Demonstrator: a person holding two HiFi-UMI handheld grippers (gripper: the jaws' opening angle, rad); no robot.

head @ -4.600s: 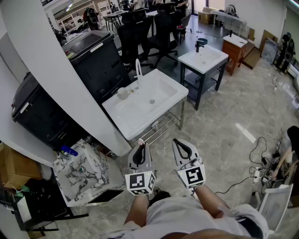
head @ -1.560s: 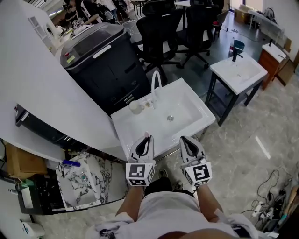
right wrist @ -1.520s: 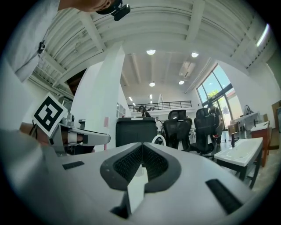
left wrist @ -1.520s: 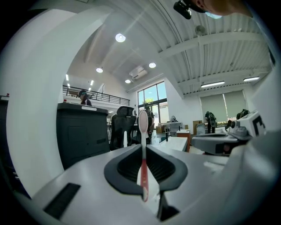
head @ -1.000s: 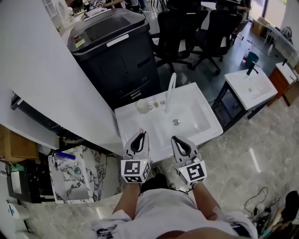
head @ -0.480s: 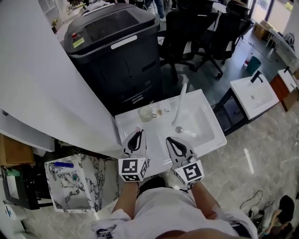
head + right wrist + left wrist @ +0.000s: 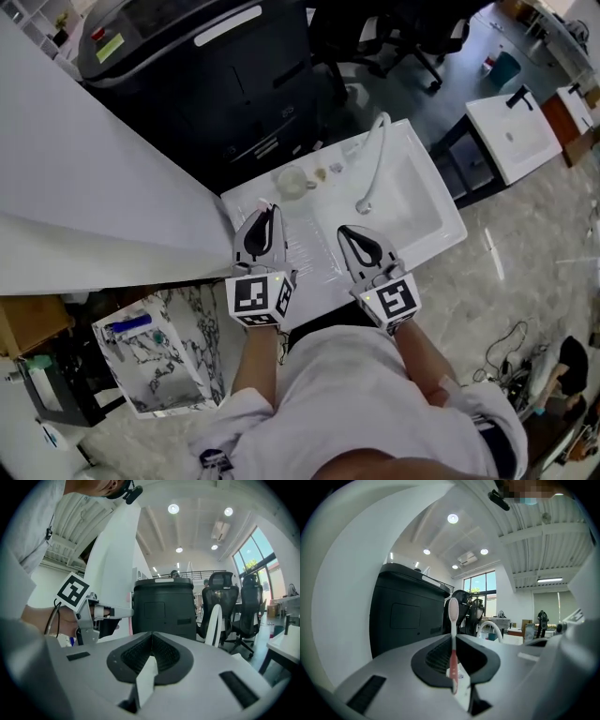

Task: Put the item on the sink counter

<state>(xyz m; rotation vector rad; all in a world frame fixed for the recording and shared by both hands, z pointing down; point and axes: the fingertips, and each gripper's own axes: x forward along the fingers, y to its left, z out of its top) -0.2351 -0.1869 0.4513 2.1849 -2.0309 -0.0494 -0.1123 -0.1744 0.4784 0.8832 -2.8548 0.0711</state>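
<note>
Pink-and-white toothbrush [image 7: 453,620] stands pinched in the left gripper [image 7: 263,221], long axis along the jaws; sink counter [image 7: 309,227] lies just ahead, below. Right gripper [image 7: 354,240] closed, empty.

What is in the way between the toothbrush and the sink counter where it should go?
Nothing visible. The left gripper, shut on the toothbrush, hangs above the bare left part of the sink counter. The cup and small bits sit farther back, near the faucet, clear of that spot.
</note>
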